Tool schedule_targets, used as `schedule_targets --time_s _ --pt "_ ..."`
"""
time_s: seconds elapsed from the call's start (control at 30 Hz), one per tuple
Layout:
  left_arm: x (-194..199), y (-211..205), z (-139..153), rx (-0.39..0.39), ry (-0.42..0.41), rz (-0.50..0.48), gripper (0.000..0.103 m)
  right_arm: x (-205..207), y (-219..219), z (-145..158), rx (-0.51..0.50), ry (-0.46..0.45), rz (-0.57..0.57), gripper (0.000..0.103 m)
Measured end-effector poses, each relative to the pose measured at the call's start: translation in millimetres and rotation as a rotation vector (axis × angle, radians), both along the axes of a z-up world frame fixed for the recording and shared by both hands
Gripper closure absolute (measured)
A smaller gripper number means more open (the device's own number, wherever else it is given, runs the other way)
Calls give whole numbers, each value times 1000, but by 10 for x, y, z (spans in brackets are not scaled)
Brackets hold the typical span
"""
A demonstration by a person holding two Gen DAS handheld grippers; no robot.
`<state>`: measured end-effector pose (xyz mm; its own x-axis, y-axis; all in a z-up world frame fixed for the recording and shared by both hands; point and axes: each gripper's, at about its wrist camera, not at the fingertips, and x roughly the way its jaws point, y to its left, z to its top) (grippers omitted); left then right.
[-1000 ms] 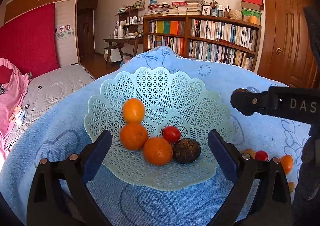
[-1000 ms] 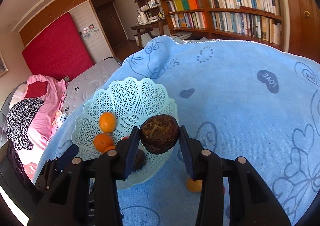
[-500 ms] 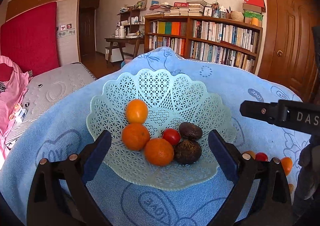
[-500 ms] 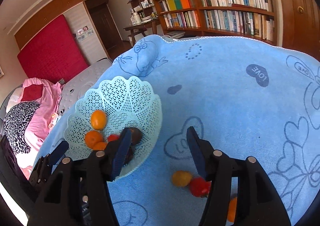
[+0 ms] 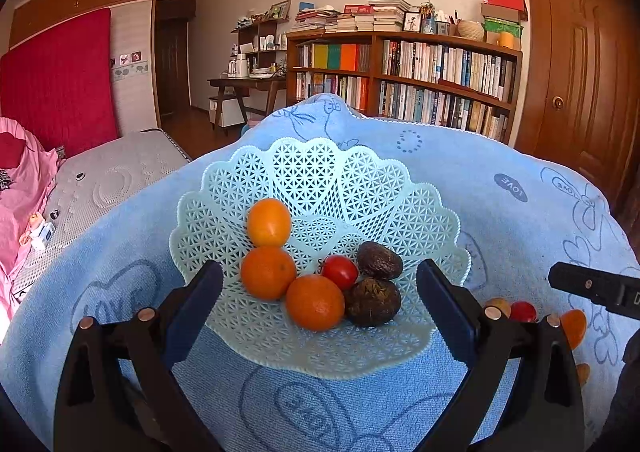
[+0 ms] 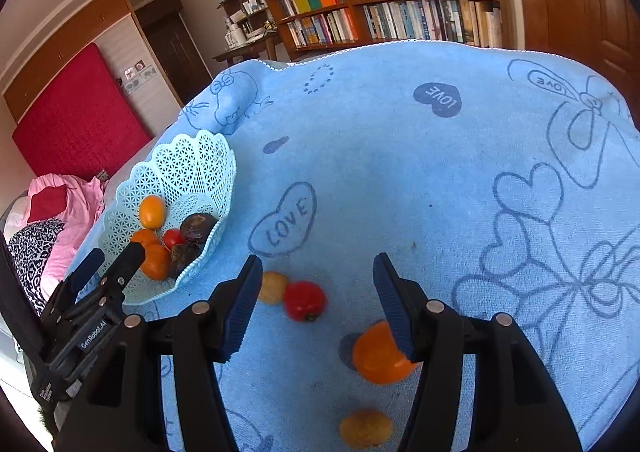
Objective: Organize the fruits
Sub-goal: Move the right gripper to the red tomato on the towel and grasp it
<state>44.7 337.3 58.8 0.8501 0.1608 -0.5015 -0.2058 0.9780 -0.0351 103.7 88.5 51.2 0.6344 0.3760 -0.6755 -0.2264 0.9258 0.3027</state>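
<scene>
A pale green lattice basket (image 5: 320,180) (image 6: 188,160) rests on the blue towel (image 6: 400,156). It holds three oranges (image 5: 268,272), a red tomato (image 5: 339,271) and two dark brown fruits (image 5: 378,260). My left gripper (image 5: 318,300) hovers open at the basket's near rim, empty. My right gripper (image 6: 318,304) is open and empty above loose fruit on the towel: a red tomato (image 6: 304,302), a small yellow fruit (image 6: 273,287), an orange (image 6: 378,358) by the right finger, and a yellow-orange fruit (image 6: 365,429) nearer the camera. The right gripper's finger (image 5: 592,288) shows at right in the left wrist view.
The towel (image 5: 520,220) drapes over a raised surface with edges falling away at the back. Behind stand a bookshelf (image 5: 404,76), a desk (image 5: 244,88), a wooden door (image 5: 572,64), and a bed (image 5: 100,180) with pink bedding (image 6: 68,208) to the left.
My right gripper opened and dropped the dark brown fruit into the basket, then pulled back right and down over the loose fruit. The left gripper stayed open by the basket.
</scene>
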Motion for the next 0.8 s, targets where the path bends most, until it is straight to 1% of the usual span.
schedule_targets --time_s 0.17,0.3,0.47,0.57,0.67,0.8 --pt "1 -2 0 -3 0 1 4 -38 118 -78 -44 7 66 45" --pt "1 -1 0 -2 0 1 4 -13 216 -114 -89 6 132 53" --pt "1 -1 1 -2 0 0 4 19 372 -148 -200 -9 237 56" --pt "2 -2 1 -2 0 1 4 29 420 -193 -243 -1 282 58" --pt "2 -1 1 -1 0 0 4 49 445 -244 -277 13 304 60" --pt "3 -8 -6 0 0 -1 4 71 446 -293 -288 24 295 70"
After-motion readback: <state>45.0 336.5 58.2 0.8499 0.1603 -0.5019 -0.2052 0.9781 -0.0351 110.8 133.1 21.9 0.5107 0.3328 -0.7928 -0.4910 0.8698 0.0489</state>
